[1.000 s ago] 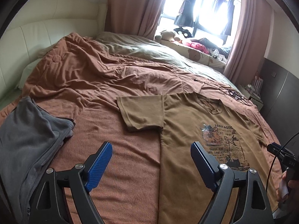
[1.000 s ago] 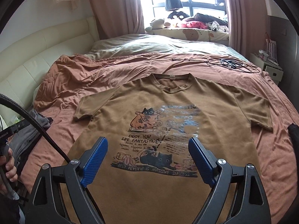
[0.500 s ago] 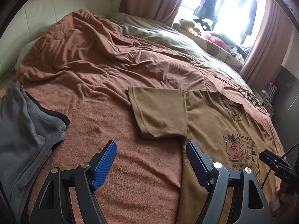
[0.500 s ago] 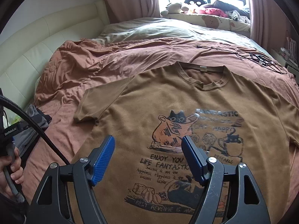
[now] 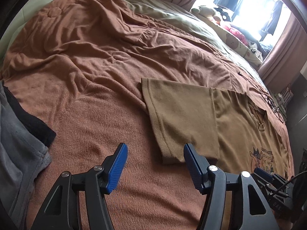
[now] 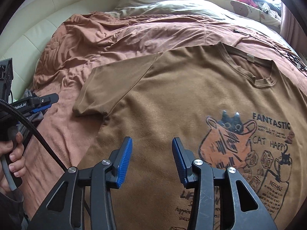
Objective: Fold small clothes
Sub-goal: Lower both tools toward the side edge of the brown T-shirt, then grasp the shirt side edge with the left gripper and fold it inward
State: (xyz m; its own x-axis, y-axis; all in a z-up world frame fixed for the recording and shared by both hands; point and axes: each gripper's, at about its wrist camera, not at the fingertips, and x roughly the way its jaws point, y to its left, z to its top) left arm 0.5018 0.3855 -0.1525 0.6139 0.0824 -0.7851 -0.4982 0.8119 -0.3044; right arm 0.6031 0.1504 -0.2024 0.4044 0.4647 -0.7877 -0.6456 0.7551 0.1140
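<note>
Here the brown T-shirt lies spread face up on the bed, print side showing, its collar at the far end from both claws and its length running straight away from them. The left claw hangs wide open with nothing in it, and the shirt's sleeve lies just ahead of it and slightly to its right, the sleeve's hem corner almost between the blue pads. The right claw is also open, a little narrower, holding nothing, poised over the shirt's body with the cat print off to its right. The left claw is clearly the nearer one to that sleeve, so a first fold inward probably starts there. Under the shirt is a rumpled rust-coloured blanket, soft and likely to bunch with the cloth. Grey clothes lie well to the left of the left claw, and a bright window with curtains stands beyond the bed.
</note>
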